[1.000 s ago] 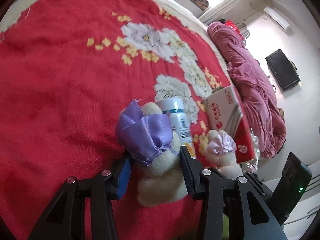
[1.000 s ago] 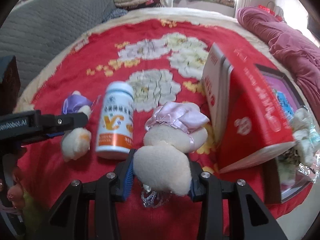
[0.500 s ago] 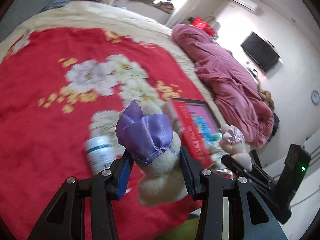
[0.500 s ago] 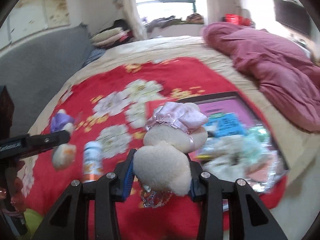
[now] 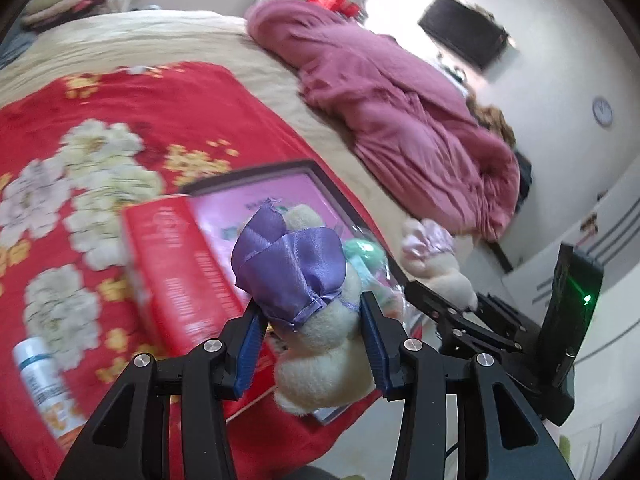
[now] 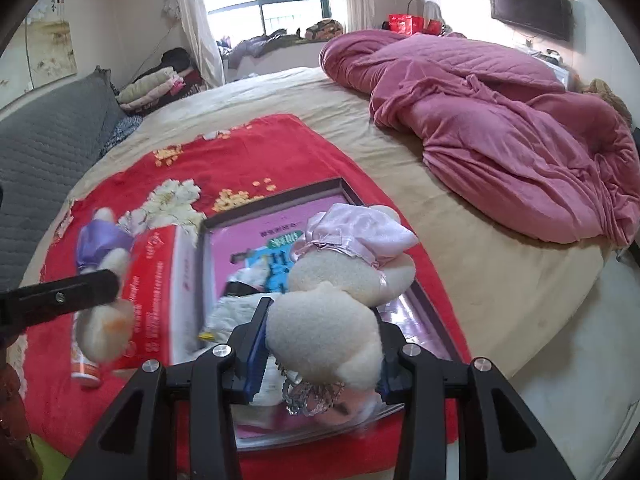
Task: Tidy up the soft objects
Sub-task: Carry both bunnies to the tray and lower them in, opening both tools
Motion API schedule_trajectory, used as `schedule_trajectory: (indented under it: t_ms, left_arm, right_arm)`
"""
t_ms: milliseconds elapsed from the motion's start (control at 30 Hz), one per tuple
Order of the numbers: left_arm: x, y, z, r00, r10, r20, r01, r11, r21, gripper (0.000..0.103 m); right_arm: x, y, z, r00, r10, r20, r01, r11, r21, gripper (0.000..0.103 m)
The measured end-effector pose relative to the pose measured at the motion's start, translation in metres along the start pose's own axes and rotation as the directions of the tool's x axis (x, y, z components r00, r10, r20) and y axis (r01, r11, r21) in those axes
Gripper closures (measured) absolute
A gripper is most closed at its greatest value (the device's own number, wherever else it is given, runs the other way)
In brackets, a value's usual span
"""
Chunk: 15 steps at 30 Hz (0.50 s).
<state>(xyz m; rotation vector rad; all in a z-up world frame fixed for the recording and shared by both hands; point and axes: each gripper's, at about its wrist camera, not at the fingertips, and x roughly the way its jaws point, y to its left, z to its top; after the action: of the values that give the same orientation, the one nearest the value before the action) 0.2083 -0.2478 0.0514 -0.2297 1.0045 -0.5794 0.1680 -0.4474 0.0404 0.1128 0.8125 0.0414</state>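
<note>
The left gripper (image 5: 312, 336) is clamping a cream plush bear in a purple dress (image 5: 304, 292), holding it in the air above the near edge of an open box (image 6: 424, 304) lying on the red floral blanket (image 5: 120, 120). The right gripper (image 6: 320, 356) is gripping a second bear in a pink dress (image 6: 340, 292) over the same box. A white bottle (image 5: 40, 384) is lying on the blanket at near left.

The print on the red box lid (image 5: 180, 280) is smeared by motion blur and cannot be read. The white bottle (image 6: 82, 364) is mostly hidden behind the purple-dressed plush (image 6: 105, 280). What lies in the open box (image 6: 424, 304) is a blur of pale and blue shapes. The floral blanket (image 5: 48, 92) runs off the picture's left edge.
</note>
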Motion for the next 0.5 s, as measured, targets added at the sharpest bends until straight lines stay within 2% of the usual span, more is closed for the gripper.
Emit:
schedule_trajectory:
  t_ms: [233,500]
  left_arm:
    - [0.055,-0.029,0.003,0.994,0.026,-0.107,-0.019,0.997,0.070,0.056]
    - [0.081,-0.035,0.001,0.985,0.101,-0.138,-0.084,0.989,0.126,0.055]
  right_arm:
    - [0.030,-0.018,-0.004,0.997,0.051,-0.051,-0.053,0.998,-0.027,0.061]
    - [0.058,-0.027,-0.006,0.993,0.076,-0.091,-0.080,0.996,-0.041,0.060]
